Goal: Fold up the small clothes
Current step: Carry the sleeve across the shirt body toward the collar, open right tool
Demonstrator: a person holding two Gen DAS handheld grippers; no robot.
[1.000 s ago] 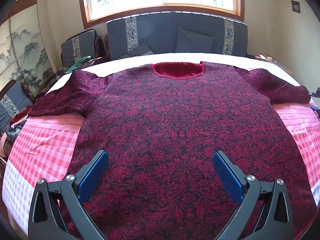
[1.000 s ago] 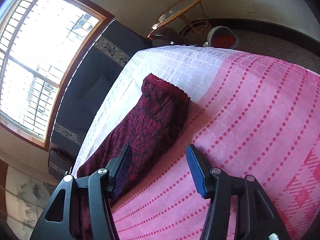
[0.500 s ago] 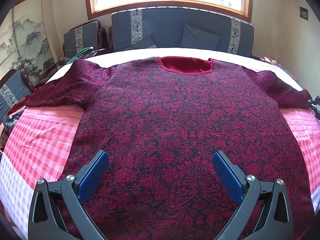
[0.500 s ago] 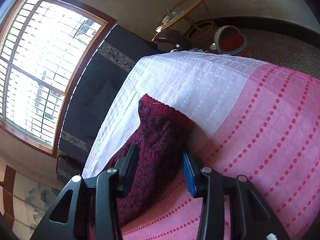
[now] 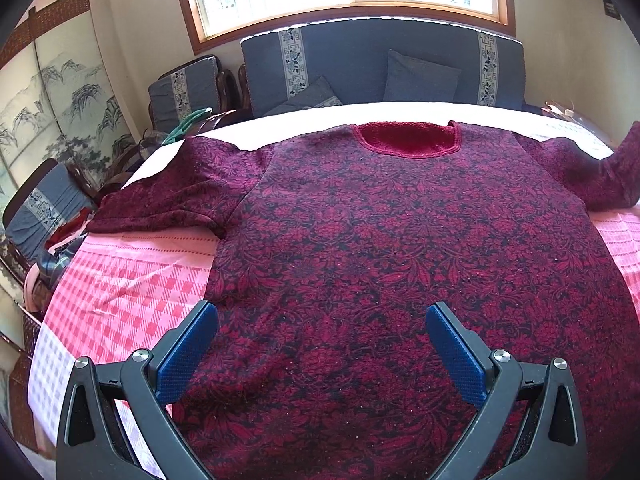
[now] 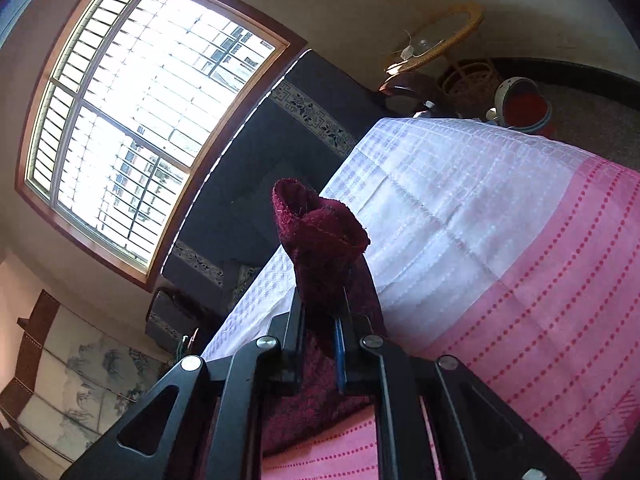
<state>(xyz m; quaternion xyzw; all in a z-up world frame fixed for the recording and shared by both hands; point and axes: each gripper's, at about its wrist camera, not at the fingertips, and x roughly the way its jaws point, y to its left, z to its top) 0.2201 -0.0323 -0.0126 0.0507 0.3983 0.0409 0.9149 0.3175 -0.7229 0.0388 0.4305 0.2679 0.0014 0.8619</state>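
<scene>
The red floral top (image 5: 400,264) is spread flat across the bed (image 5: 132,280). Its sleeve (image 6: 320,240) is clamped in the right claw (image 6: 320,332), lifted off the bed's right edge; the left claw (image 5: 320,344) is held wide over the hem.

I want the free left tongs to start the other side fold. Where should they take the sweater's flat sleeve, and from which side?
Grip the cuff end of the left sleeve, coming in from the outer, window-side edge. It lies flat on the pink checked bedspread with its end free near the bed's edge. The left tongs are open; the right tongs already pinch the right sleeve.
</scene>
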